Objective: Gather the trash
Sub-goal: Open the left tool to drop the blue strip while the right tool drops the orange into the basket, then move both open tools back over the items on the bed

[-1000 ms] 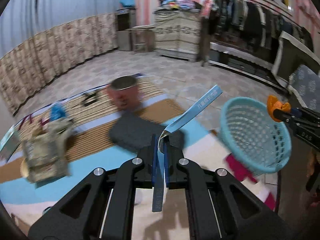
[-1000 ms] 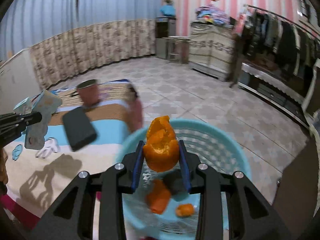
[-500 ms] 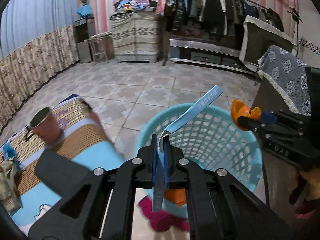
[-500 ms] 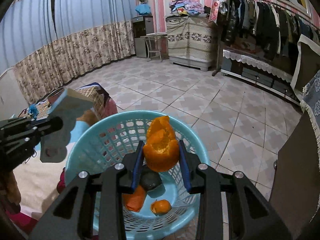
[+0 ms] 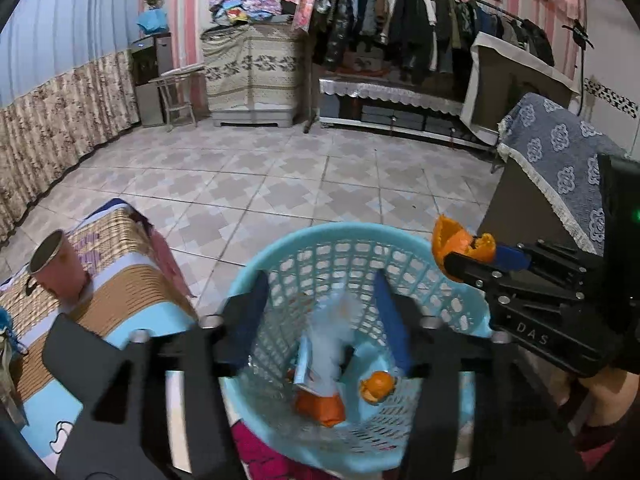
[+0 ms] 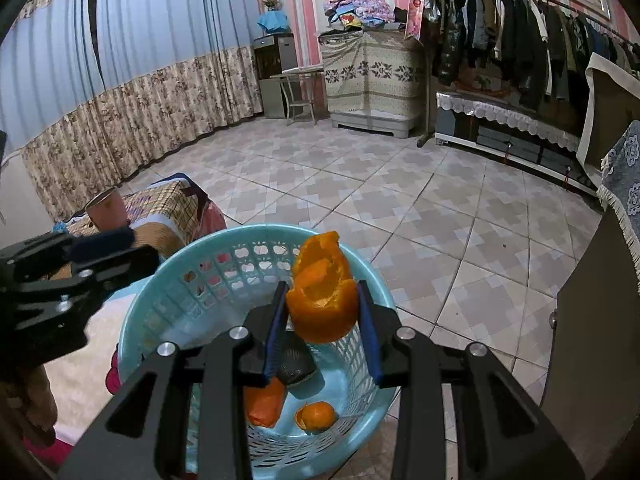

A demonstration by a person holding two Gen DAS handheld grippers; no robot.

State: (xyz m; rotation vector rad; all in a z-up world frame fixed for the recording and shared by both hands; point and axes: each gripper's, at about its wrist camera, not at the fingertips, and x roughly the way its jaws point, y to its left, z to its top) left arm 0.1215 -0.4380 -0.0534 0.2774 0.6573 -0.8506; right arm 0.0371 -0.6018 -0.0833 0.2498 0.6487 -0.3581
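Two grippers over blue mesh basket (image 5: 452, 304).
Left gripper (image 5: 320, 312): jaws just opened, spread wide, nothing between; blurred pale blue wrapper (image 5: 320, 356) lay inside the basket beneath. Right gripper (image 6: 322, 320): clamped on orange peel (image 6: 322, 292) above the basket rim.

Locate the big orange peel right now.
The big orange peel is clamped in the right gripper jaws, centre of the right wrist view, above the blue basket; the left wrist view shows it at the basket's right rim.
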